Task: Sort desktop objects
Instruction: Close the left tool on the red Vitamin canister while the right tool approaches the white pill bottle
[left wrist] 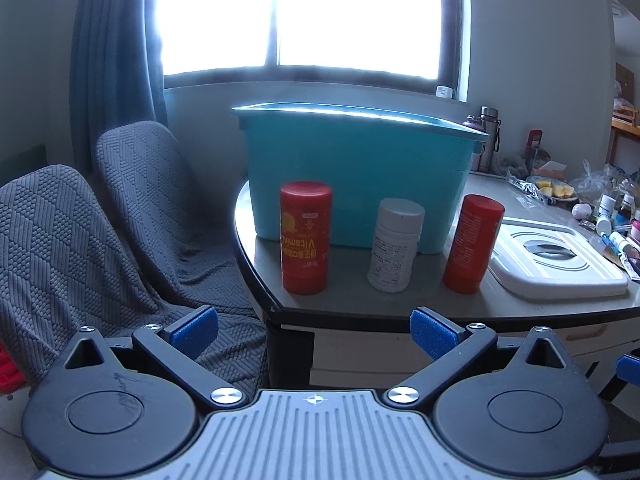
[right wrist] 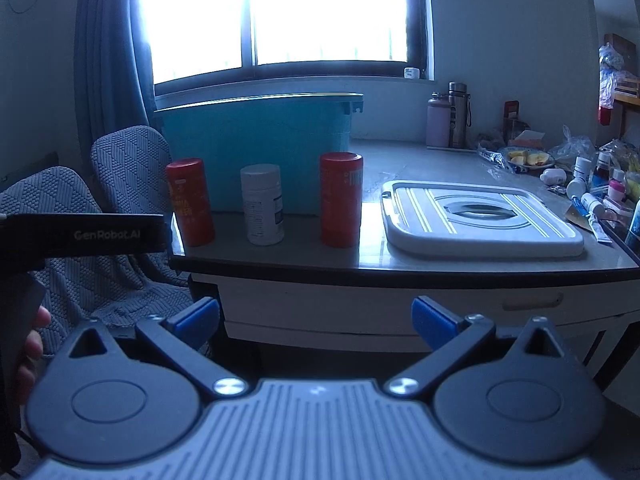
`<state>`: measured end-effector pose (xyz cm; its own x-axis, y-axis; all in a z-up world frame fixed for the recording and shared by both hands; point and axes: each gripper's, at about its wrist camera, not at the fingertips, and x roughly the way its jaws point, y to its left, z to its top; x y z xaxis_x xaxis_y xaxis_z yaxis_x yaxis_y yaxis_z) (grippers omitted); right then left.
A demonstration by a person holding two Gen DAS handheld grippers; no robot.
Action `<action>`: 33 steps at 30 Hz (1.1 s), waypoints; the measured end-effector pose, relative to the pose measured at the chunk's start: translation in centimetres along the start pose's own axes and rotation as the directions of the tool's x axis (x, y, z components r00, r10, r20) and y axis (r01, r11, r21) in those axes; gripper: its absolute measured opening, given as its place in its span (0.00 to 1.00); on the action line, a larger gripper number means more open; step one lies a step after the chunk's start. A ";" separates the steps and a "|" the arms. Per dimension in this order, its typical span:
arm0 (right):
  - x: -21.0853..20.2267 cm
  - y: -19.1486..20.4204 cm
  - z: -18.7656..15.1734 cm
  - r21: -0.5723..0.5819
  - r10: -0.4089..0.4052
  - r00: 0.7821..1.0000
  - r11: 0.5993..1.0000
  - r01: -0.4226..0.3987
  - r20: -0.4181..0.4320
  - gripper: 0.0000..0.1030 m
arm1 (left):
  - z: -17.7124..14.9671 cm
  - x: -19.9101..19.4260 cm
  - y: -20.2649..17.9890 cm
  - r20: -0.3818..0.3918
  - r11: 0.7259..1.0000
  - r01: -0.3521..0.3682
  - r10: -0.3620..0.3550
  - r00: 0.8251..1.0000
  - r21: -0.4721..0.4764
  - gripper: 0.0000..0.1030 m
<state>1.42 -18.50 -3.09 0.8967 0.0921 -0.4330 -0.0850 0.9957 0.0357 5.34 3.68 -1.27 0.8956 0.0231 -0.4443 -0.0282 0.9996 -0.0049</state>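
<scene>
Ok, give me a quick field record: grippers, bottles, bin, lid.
left gripper: open, empty, short of the table
right gripper: open, empty, short of the table
left red bottle: upright, in front of bin
white bottle: upright, middle of the row
right red bottle: upright, beside lid
bin: teal, behind bottles
lid: white, flat on table

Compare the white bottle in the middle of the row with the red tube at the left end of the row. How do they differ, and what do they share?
Colour: the white bottle is white with a pale label of small print; the red tube is red with large lettering running sideways.
Height: the red tube is taller.
Shape: the white bottle has a cap wider than its neck; the red tube is one straight cylinder.
Both stand upright, closed, on the table before the teal bin.
</scene>
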 end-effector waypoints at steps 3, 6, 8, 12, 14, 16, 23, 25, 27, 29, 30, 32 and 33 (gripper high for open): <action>0.5 0.3 0.0 -0.006 -0.009 1.000 1.000 0.009 0.004 1.00 | 0.3 1.0 0.2 -0.002 1.000 0.001 -0.001 1.000 -0.003 1.00; 1.1 0.5 0.1 -0.003 -0.016 1.000 1.000 0.016 -0.001 1.00 | 0.6 2.2 0.5 -0.003 1.000 0.002 -0.002 1.000 -0.005 1.00; 1.4 0.7 0.0 0.002 -0.026 1.000 1.000 0.026 0.005 1.00 | 0.6 2.6 0.4 0.001 1.000 -0.001 0.001 1.000 -0.003 1.00; 2.0 1.0 0.2 0.003 -0.024 0.999 1.000 0.024 0.029 1.00 | 1.0 4.1 0.6 -0.006 1.000 -0.001 0.001 1.000 0.001 1.00; 2.4 1.3 0.4 -0.009 -0.018 0.999 1.000 0.018 0.041 1.00 | 1.2 4.8 0.7 -0.008 1.000 0.000 0.000 1.000 0.003 1.00; 2.8 1.6 0.7 -0.017 -0.015 0.999 1.000 0.016 0.051 1.00 | 1.4 5.5 0.8 -0.007 1.000 0.002 -0.002 1.000 0.002 1.00; 4.2 1.9 1.0 -0.013 -0.024 0.999 1.000 0.025 0.045 1.00 | 2.2 8.1 0.9 -0.011 1.000 0.010 -0.010 1.000 -0.005 1.00; 4.6 1.9 1.0 -0.014 -0.022 0.999 1.000 0.023 0.043 1.00 | 2.4 8.9 0.7 -0.011 1.000 0.010 -0.010 1.000 0.006 1.00; 5.1 2.0 0.9 -0.022 -0.025 0.999 0.999 0.026 0.034 1.00 | 2.7 9.8 0.6 -0.011 1.000 0.011 -0.011 1.000 0.010 1.00; 5.4 2.0 0.8 -0.029 -0.026 0.999 0.999 0.027 0.031 1.00 | 2.9 10.6 0.6 -0.009 1.000 0.008 -0.008 1.000 0.009 1.00; 5.6 1.9 0.8 -0.029 -0.026 0.999 0.999 0.026 0.030 1.00 | 3.0 11.0 0.6 -0.009 1.000 0.007 -0.007 1.000 0.008 1.00; 6.0 1.8 0.8 -0.025 -0.027 0.999 0.999 0.028 0.026 1.00 | 3.2 11.8 0.6 -0.010 1.000 0.004 -0.004 1.000 0.004 1.00; 6.1 1.8 0.8 -0.024 -0.028 0.999 0.999 0.029 0.027 1.00 | 3.3 12.1 0.7 -0.009 1.000 0.003 -0.003 1.000 0.002 1.00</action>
<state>7.13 -16.15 -4.94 0.9100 0.0643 -0.4097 -0.0696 0.9976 0.0021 17.58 4.72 -3.71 0.8916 0.0201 -0.4524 -0.0248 0.9997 -0.0045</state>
